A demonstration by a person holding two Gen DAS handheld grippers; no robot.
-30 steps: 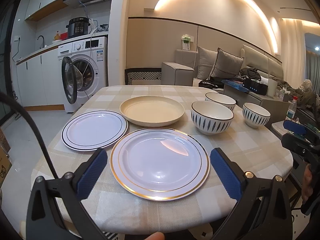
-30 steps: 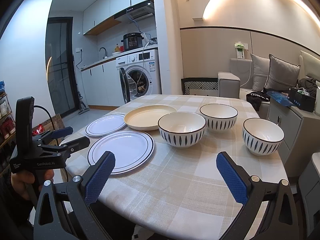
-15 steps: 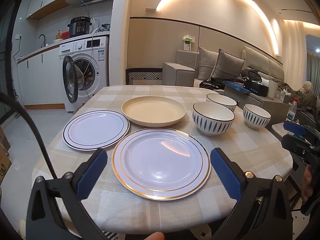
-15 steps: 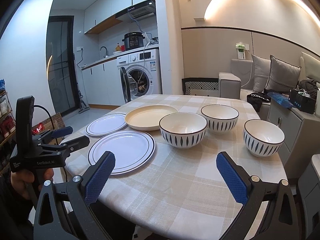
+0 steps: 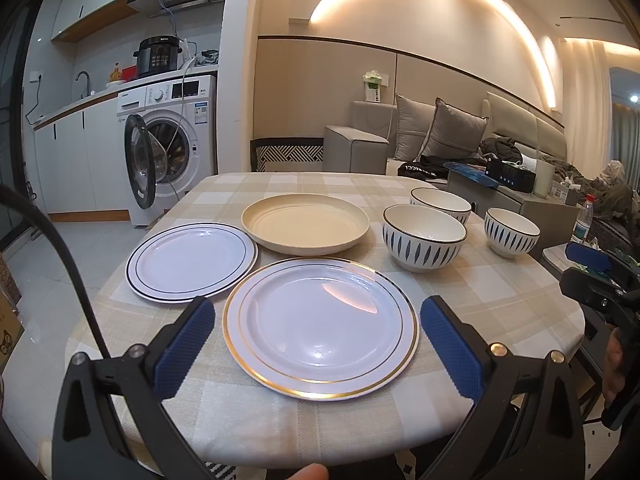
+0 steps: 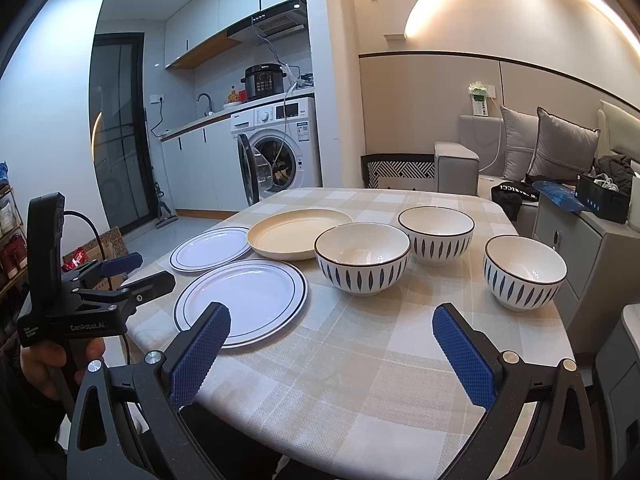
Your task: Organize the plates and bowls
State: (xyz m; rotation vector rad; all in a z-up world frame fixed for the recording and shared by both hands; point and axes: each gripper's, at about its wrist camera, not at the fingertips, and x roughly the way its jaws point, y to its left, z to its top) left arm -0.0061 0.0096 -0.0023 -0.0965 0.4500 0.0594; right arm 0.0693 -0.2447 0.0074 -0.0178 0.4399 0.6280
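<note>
1. Left hand-held gripper (image 5: 316,332): I see its blue pads spread wide apart, holding nothing, hovering at the near edge of the worktop (image 5: 500,304) with the gold-rimmed plate between them in view.
2. Black-rimmed plate (image 5: 191,262): white, flat on the checked cloth at the left, its edge just beside the gold-rimmed plate.
3. Gold-rimmed plate (image 5: 320,328): white, nearest to me, flat, near centre.
4. Cream plate (image 5: 305,227): deeper dish, farther back, behind the two white plates.
5. First patterned bowl (image 5: 424,237): upright, white with dark leaf marks, right of the cream plate.
6. Second patterned bowl (image 5: 440,203): upright, just behind the first.
7. Third patterned bowl (image 5: 511,233): upright, farthest right, near the worktop's right edge, apart from the other two.
8. Right hand-held gripper (image 6: 332,332): I see its pads wide apart and empty, over the near edge of the worktop, right of the plates.
9. Washing machine (image 5: 176,140): far left, beyond the worktop, door standing open.
10. Sofa (image 5: 440,140): far right, grey cushions on it.
</note>
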